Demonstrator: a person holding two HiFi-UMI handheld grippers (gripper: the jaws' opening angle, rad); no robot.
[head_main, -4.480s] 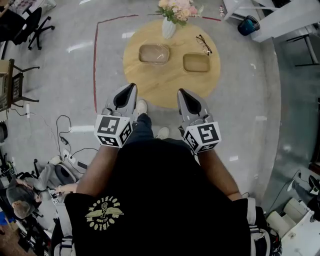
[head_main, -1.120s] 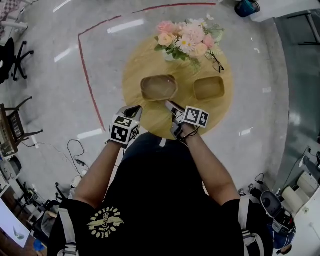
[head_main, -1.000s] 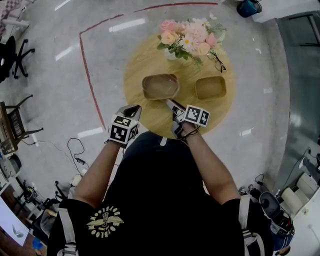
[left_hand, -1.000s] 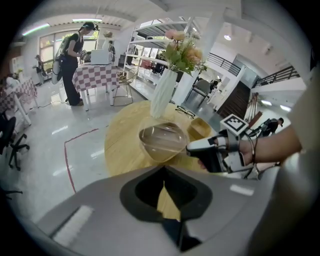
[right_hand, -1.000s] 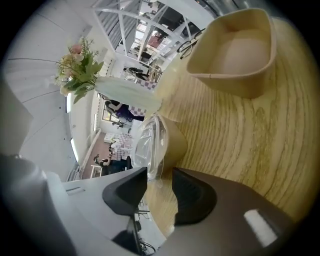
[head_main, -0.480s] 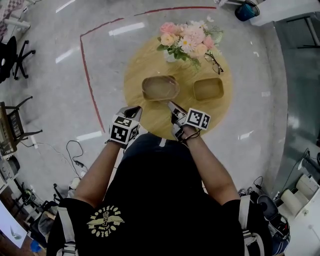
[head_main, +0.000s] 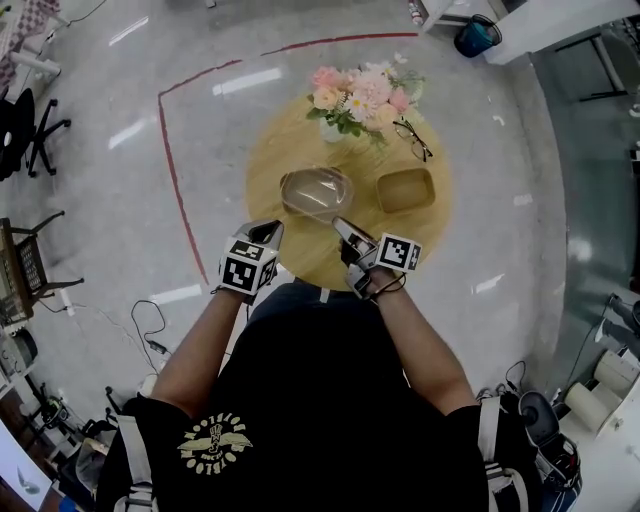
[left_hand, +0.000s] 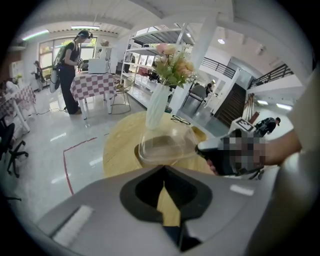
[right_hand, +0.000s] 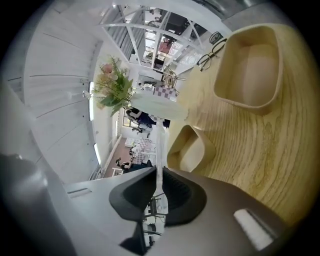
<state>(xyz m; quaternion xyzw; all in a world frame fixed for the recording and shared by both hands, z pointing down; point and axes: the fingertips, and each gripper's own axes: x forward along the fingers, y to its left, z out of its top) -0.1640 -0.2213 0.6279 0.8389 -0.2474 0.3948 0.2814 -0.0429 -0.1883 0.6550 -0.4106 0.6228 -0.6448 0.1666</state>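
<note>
Over table (head_main: 275, 150): right gripper (head_main: 338, 222) jaws clamp clear lid (head_main: 316, 190); left gripper (head_main: 269, 229) jaws closed, empty.

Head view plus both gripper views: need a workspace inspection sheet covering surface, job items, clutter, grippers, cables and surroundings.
Surface: round wooden table, no spills seen.
Job's things: clear lid held tilted above the left bowl; right bowl open, looks empty.
Clutter: flower vase and glasses at the far side.
Grippers: right gripper shut on the lid's rim; left gripper shut, nothing between its jaws, at the near table edge.
Cables: loose cables on the floor to the person's left; nothing seen on the table.
Surroundings: red tape line, office chair, a person standing by a checked table.
</note>
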